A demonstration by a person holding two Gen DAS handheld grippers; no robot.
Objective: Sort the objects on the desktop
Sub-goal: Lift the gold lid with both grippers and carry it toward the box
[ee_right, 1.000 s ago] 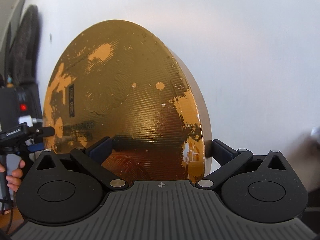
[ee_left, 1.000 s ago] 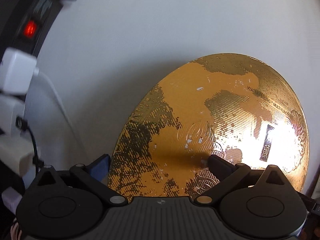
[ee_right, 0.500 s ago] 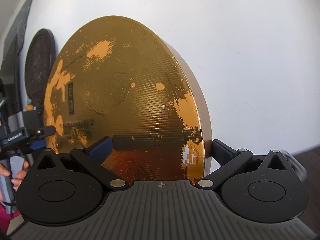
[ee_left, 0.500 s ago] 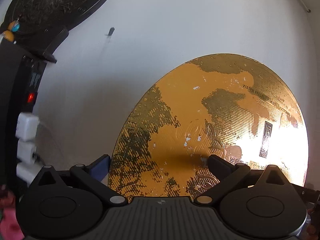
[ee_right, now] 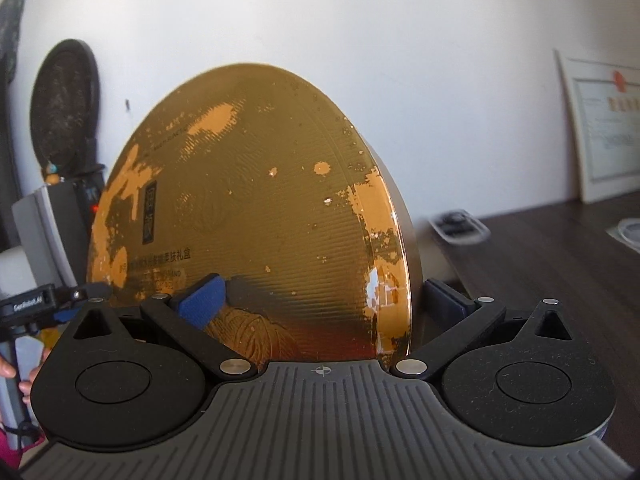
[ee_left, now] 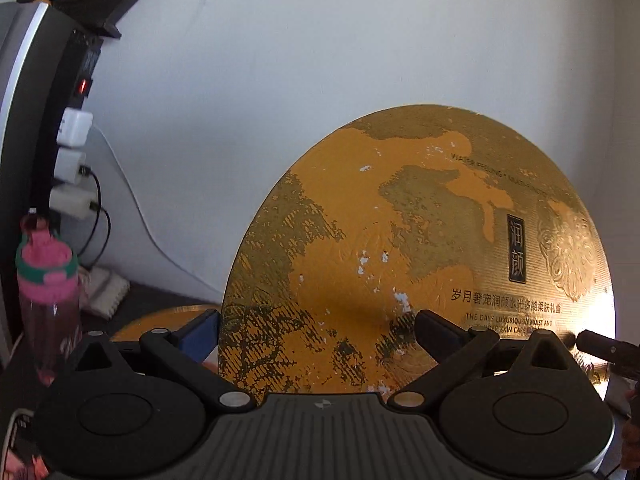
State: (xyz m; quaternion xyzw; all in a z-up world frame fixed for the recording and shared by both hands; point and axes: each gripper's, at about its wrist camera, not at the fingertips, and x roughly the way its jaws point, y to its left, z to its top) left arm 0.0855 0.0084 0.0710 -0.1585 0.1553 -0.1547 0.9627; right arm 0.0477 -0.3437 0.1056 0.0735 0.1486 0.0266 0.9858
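Change: across the last second the gold lid (ee_left: 420, 248) sat lower against the wall in both views, and the dark desk (ee_right: 560, 264) with a second gold disc (ee_left: 160, 322) had come into sight; I judge the lid was being lowered toward the desk.
Meaning for the task: the carry looked near its end, with the set-down still to come.
Left claw (ee_left: 316, 330): closed on the lid's left edge, one finger behind and one in front.
Right claw (ee_right: 326, 300): gripping the lid's right rim, a blue pad on the face and the other behind.
Where the lid was: upright, on edge, held between both claws in front of the white wall.
Material: round, shallow, ribbed gold foil, worn to orange patches with white chips; black printed lettering.
Nearby: pink bottle (ee_left: 46, 280) and white plugs (ee_left: 72, 160) at left; framed certificate (ee_right: 600, 128) leaning at right.
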